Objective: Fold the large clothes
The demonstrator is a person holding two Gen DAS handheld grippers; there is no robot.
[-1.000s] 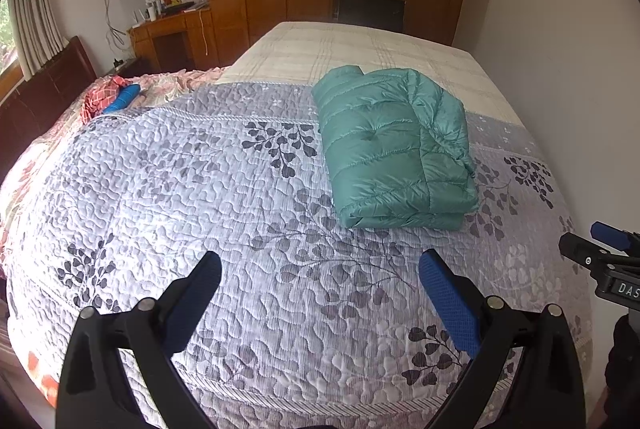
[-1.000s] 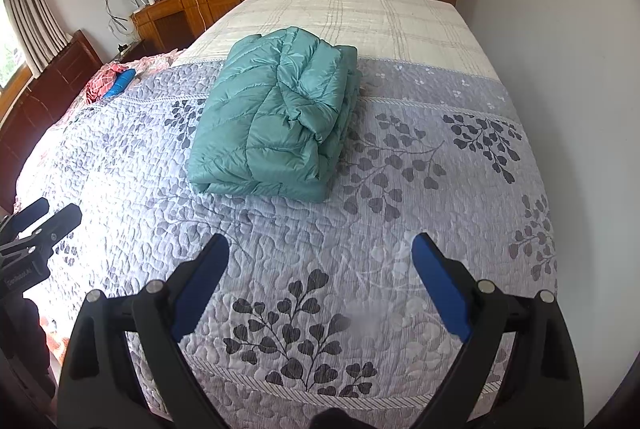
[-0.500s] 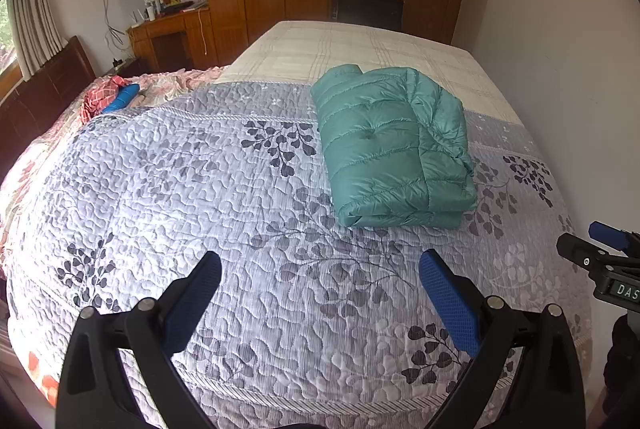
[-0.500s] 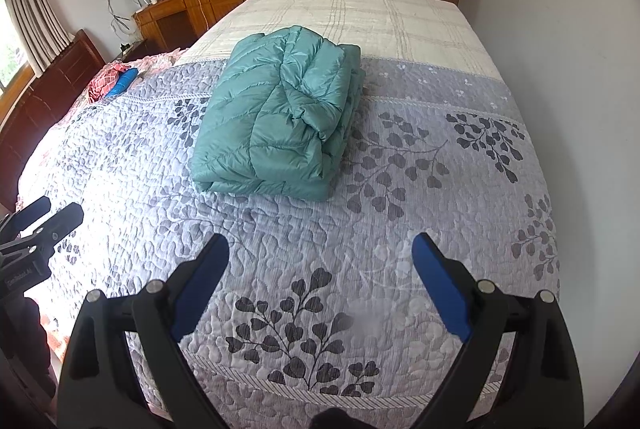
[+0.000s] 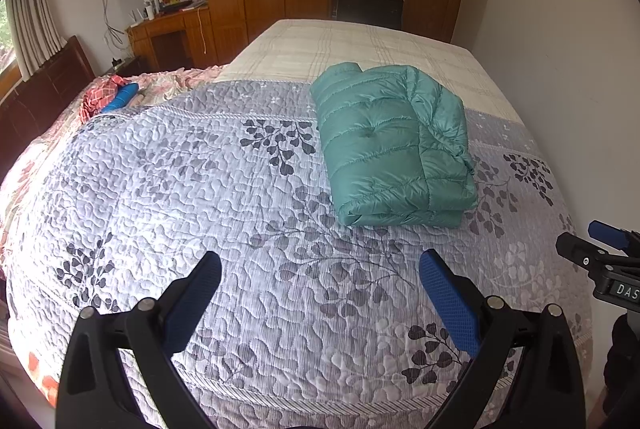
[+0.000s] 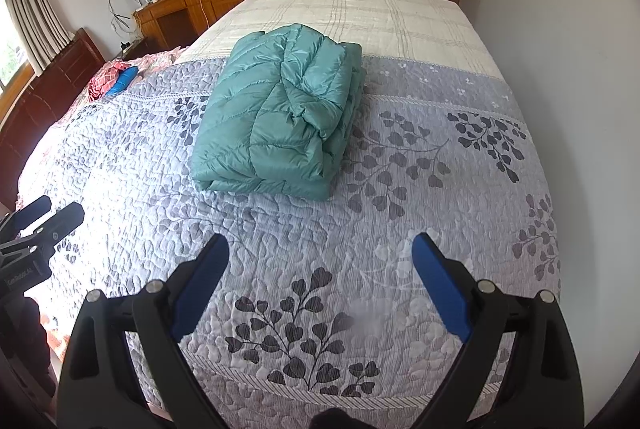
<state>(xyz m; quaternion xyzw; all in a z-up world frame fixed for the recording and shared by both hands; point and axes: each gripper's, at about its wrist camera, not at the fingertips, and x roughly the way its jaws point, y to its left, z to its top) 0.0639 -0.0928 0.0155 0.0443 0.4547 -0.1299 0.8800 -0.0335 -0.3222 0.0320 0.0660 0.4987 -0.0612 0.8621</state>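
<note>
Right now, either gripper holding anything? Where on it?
Nothing held. Left gripper and right gripper are both open above the quilt, apart from the folded jacket.

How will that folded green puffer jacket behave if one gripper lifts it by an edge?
The jacket looks puffy and quilted, so probably light and floppy; lifted by an edge, its folded layers would likely spill open. The shiny shell suggests it may slip.
</note>
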